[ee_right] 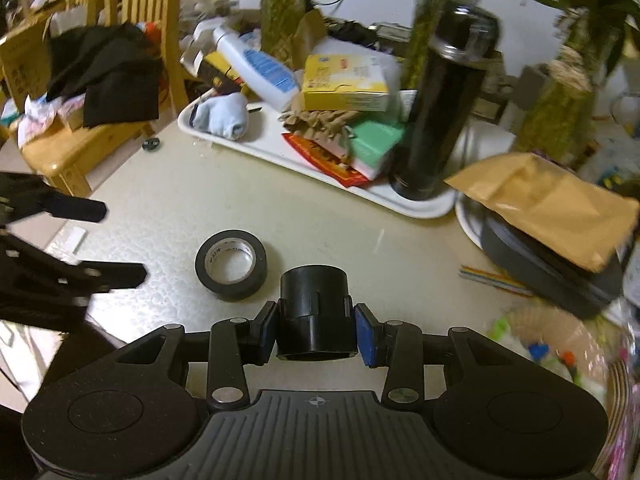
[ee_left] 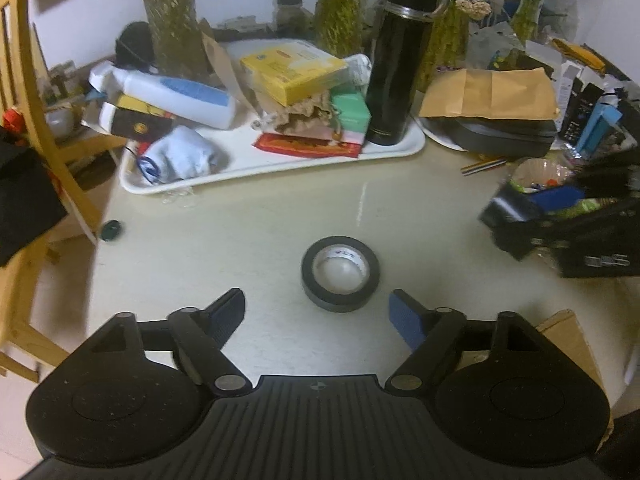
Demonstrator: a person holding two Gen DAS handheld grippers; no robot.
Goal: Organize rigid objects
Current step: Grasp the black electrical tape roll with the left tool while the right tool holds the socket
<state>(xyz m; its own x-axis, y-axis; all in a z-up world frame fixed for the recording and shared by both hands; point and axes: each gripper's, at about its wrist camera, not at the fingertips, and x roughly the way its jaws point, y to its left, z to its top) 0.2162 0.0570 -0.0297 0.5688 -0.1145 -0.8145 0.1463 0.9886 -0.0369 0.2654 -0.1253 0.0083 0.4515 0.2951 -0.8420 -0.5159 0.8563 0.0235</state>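
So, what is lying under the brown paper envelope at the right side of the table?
Under the brown envelope lies a flat dark grey case, which rests on a white plate. The envelope covers most of the case's top, so any label or item there cannot be seen.

Cream counter [ee_left: 248, 216]; a wooden chair [ee_right: 120, 12] stands at its left edge with dark cloth [ee_right: 108, 76] draped on the seat. Brown envelope [ee_left: 492, 92] lies atop a dark case [ee_left: 504, 136] at right. Glass vases of green stems [ee_left: 172, 28] line the back wall.
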